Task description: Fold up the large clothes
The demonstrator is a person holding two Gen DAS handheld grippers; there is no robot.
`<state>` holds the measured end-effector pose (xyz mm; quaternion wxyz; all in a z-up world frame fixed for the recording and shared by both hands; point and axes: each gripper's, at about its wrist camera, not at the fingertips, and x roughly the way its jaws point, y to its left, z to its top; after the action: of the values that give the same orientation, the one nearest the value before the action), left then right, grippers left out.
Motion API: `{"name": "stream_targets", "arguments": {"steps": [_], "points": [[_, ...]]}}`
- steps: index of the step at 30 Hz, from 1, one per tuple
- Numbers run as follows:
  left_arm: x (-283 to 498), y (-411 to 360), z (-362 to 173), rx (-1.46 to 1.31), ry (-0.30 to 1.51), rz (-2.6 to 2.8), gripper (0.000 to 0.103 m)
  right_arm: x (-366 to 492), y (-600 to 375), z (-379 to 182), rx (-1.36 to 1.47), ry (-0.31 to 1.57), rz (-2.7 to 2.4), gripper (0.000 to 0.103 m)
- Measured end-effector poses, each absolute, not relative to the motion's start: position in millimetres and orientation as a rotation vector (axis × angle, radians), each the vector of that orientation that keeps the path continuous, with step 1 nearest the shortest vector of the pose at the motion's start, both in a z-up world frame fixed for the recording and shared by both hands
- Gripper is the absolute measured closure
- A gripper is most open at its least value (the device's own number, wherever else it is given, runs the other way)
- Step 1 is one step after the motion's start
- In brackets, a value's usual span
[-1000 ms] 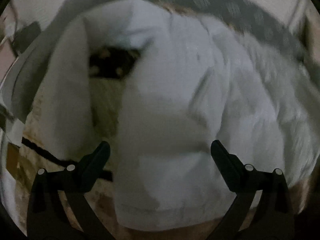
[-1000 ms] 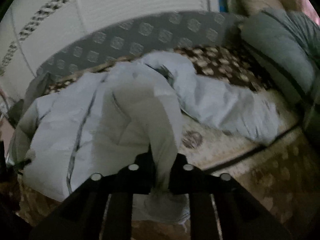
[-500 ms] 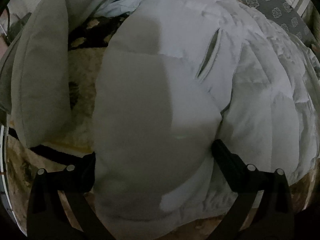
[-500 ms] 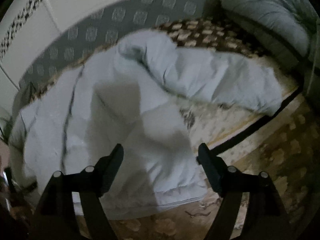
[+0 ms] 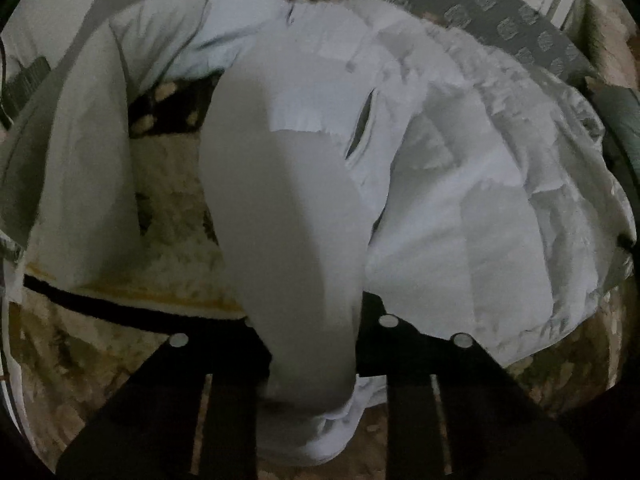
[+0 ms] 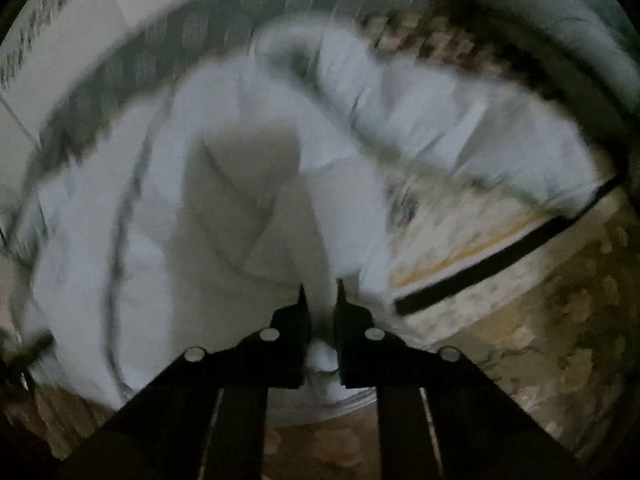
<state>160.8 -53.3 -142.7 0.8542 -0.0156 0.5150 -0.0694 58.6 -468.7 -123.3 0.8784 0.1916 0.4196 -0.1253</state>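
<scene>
A pale blue puffer jacket (image 5: pixel 460 184) lies spread on a patterned rug (image 5: pixel 172 216); it also fills the right wrist view (image 6: pixel 248 184). My left gripper (image 5: pixel 312 344) is shut on a bunched fold of the jacket's hem that rises between its jaws. One sleeve (image 5: pixel 88 152) lies to the left. My right gripper (image 6: pixel 320 300) is shut on the jacket's lower edge, with cloth pinched between the tips. The other sleeve (image 6: pixel 472 136) stretches away to the right. The right wrist view is blurred.
A grey patterned cushion edge (image 5: pixel 500 16) runs behind the jacket below a white wall (image 6: pixel 100 12). A grey-green cushion (image 6: pixel 568 28) sits at the far right. The rug's black border (image 6: pixel 500 256) crosses in front, with mottled brown floor (image 6: pixel 560 320) nearer.
Both grippers were open over the jacket half a second ago. Both have now closed on its lower edge. The right gripper let go and regrasped within the last second.
</scene>
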Motion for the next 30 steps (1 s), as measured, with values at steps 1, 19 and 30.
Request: {"name": "stream_targets", "arguments": {"steps": [1, 19, 30], "points": [[156, -49, -134, -0.037, 1.061, -0.148, 0.085, 47, -474, -108, 0.413, 0.804, -0.286, 0.097], [80, 34, -8, -0.174, 0.634, 0.215, 0.003, -23, -568, -44, 0.702, 0.444, -0.566, 0.012], [184, 83, 11, -0.188, 0.627, 0.245, 0.003, 51, -644, -92, 0.639, 0.653, -0.653, 0.01]]}}
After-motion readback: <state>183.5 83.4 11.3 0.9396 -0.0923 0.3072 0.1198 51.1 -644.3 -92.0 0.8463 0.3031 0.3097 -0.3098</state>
